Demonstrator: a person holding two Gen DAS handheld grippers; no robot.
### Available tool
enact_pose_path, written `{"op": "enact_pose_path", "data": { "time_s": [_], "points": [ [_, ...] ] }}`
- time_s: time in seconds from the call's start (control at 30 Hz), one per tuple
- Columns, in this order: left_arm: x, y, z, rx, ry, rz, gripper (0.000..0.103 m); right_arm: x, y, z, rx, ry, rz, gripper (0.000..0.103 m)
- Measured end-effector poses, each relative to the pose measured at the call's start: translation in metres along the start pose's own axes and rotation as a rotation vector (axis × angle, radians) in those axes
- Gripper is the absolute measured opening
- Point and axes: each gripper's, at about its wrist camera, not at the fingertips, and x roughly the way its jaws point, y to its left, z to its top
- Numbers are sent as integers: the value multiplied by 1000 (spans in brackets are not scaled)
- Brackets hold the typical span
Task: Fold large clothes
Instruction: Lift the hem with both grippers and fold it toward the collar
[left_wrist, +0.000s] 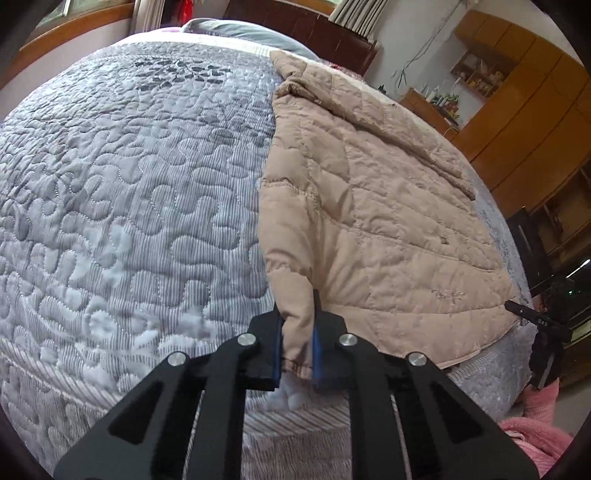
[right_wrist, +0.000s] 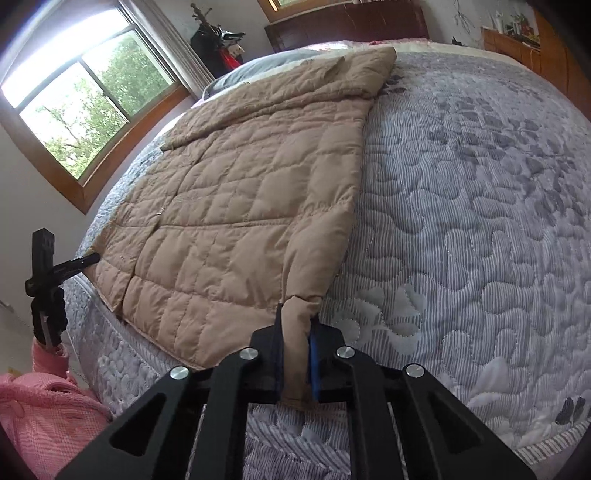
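A tan quilted padded coat (left_wrist: 376, 206) lies spread flat on a grey patterned bedspread (left_wrist: 129, 184). My left gripper (left_wrist: 298, 332) is shut on the coat's near left corner by the bed's front edge. In the right wrist view the same coat (right_wrist: 236, 206) lies to the left, and my right gripper (right_wrist: 295, 343) is shut on its near right corner. Each gripper shows small in the other's view: the right one (left_wrist: 535, 321) at the coat's far corner, the left one (right_wrist: 66, 267) likewise. The coat's hem between them lies on the bedspread (right_wrist: 461, 192).
A dark wooden headboard (left_wrist: 314, 33) and grey pillows stand at the far end. Wooden cabinets (left_wrist: 517, 110) line the right wall. A window (right_wrist: 81, 110) is on the left wall. A pink blanket (right_wrist: 44, 413) lies on the floor beside the bed.
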Motion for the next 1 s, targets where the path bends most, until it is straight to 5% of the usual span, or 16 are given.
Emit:
{"op": "enact_pose_path", "data": {
  "time_s": [0.53, 0.8, 1.0],
  "points": [
    [8, -4, -26, 83, 31, 70, 10, 1, -13, -18, 15, -2, 46, 10],
    [-23, -13, -8, 84, -79, -28, 10, -28, -16, -3, 24, -88, 94, 10],
    [-43, -33, 39, 122, -167, -76, 10, -57, -1, 37, -45, -161, 76, 10]
  ]
}}
